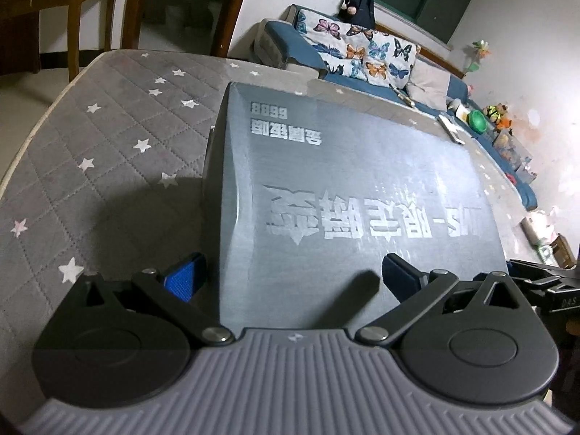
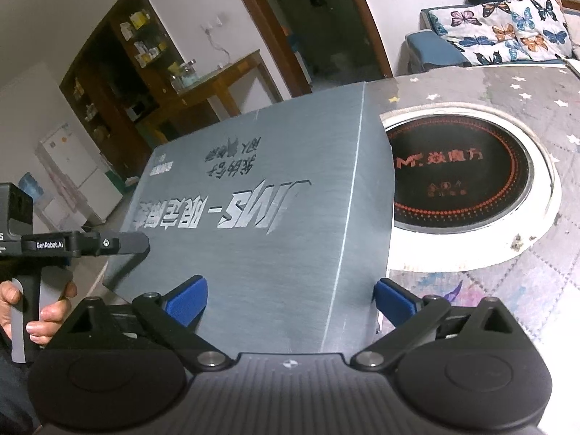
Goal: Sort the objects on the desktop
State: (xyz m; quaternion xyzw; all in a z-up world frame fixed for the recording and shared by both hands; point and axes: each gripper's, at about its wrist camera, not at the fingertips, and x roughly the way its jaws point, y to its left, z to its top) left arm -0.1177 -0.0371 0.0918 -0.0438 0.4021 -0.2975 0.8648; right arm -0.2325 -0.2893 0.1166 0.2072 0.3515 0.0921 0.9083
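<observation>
While the grey box (image 1: pixel 355 188) sits on the quilted table (image 1: pixel 108 152) beside the round cooktop (image 2: pixel 467 181), both grippers straddle its near edge: left gripper (image 1: pixel 290 275) and right gripper (image 2: pixel 290 301) spread wide, pads apart from the card. It looks stiff, smooth, perhaps slippery (weight unknowable); opposite side walls seem the safest hold.

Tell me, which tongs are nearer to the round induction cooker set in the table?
Right. The right tongs straddle the grey box at the corner beside the induction cooker. The left tongs straddle the box's other end, and their view shows no cooker.
</observation>
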